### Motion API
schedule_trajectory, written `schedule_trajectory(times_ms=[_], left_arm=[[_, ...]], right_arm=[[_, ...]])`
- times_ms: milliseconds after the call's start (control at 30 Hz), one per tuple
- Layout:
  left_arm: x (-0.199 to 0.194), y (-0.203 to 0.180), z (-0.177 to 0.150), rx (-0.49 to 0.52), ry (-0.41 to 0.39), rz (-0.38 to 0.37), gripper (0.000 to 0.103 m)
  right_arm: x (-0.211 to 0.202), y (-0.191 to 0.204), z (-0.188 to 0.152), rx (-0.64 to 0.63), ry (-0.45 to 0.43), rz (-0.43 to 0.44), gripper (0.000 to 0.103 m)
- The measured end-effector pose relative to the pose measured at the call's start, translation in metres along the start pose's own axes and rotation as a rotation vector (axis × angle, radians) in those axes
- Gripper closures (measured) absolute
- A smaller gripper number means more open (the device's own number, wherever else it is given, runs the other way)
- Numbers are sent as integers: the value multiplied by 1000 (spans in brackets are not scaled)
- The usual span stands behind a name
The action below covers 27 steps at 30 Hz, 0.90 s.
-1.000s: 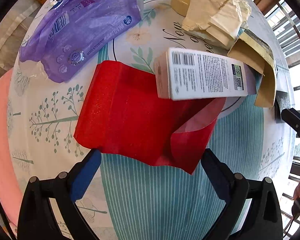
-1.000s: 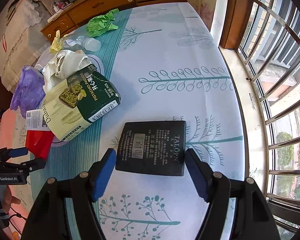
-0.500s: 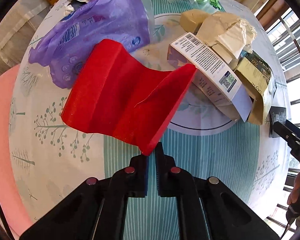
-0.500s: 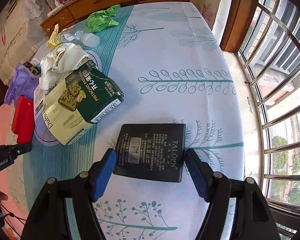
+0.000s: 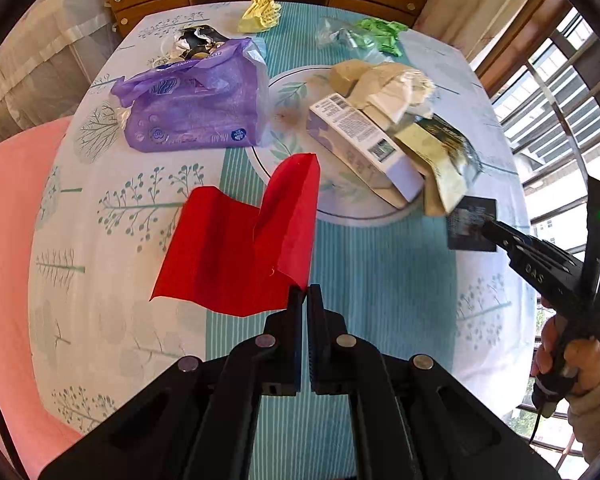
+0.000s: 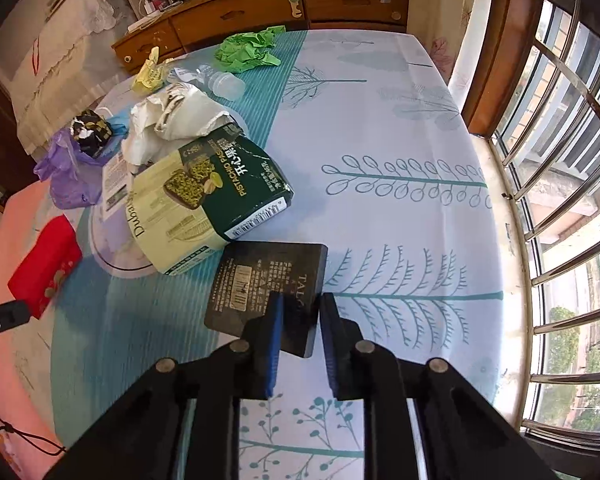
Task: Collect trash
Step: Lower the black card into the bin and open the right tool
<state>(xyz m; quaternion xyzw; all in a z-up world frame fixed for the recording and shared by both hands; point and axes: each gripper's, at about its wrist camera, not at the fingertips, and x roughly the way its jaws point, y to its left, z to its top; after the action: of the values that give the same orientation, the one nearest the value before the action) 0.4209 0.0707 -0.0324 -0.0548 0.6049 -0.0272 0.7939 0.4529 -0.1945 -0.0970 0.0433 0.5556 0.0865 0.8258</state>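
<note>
My left gripper is shut on the corner of a red bag and holds it lifted above the tablecloth. The red bag also shows in the right wrist view at the far left. My right gripper is shut on the near edge of a flat black box, which tilts up off the table. That black box and the right gripper show at the right of the left wrist view.
On the table lie a purple plastic bag, a white barcode box, crumpled beige paper, a green pistachio box, green paper, yellow paper and a clear bottle. Window bars stand at the right.
My left gripper closed on the red bag and lifted it clear of the white box. My right gripper closed on the black box's edge and tipped it up.
</note>
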Motion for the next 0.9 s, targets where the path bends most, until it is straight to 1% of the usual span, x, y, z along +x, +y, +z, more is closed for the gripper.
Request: schedule_trajectory(times_ms=[100, 233, 367, 433, 567, 667, 800, 900], left_arm=[[-14, -2, -24, 7, -11, -19, 103], [-29, -4, -49, 15, -32, -48, 103], [-50, -4, -74, 39, -72, -82, 103], [-58, 3, -84, 52, -88, -99, 103], [-84, 11, -117, 96, -121, -134, 103], [-102, 18, -147, 131, -141, -145, 103], [-121, 33, -190, 153, -153, -145, 103], [-126, 46, -219, 157, -150, -133, 103]], right_arm=[[-16, 4, -6, 20, -25, 46, 92], [-40, 12, -17, 42, -44, 82, 95], [-72, 25, -37, 54, -78, 104, 95], [-90, 33, -51, 61, -101, 109, 95], [-129, 60, -86, 66, -152, 105, 95], [-153, 83, -121, 73, -176, 108, 95], [-174, 115, -172, 69, -179, 111, 95], [-179, 137, -211, 59, -159, 110, 95]])
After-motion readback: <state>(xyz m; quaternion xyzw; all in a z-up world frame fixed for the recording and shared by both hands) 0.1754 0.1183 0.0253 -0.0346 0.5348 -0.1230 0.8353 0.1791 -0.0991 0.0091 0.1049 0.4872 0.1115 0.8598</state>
